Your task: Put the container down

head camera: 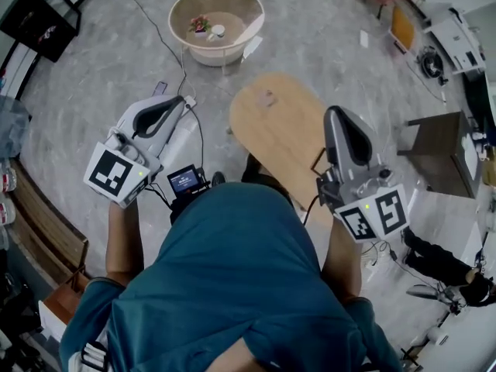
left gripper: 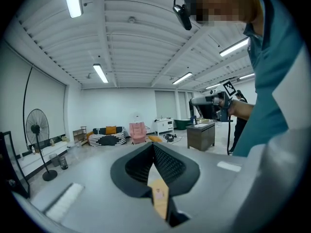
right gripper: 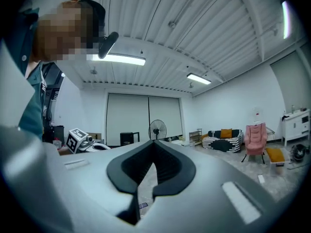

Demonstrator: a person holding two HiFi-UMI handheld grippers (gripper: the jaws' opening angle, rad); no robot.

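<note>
Both grippers are held up in the air, pointing across the room, with nothing between their jaws. My left gripper (head camera: 186, 99) (left gripper: 154, 147) has its jaws closed tip to tip. So does my right gripper (head camera: 335, 113) (right gripper: 154, 142). Between them, below, stands an oval wooden table (head camera: 275, 126) with a bare top. Farther off on the floor, a round beige tub (head camera: 180, 10) holds a small white cup (head camera: 218, 31) and a pinkish item (head camera: 200, 24). Each gripper view shows the other gripper (left gripper: 214, 101) (right gripper: 80, 140) off to the side.
A dark side table (head camera: 438, 142) stands at the right. A wooden bench (head camera: 46, 223) is at the left and a black frame (head camera: 39, 14) at the top left. A cable (head camera: 167, 41) runs over the floor. A small device with a blue screen (head camera: 184, 180) hangs by my body.
</note>
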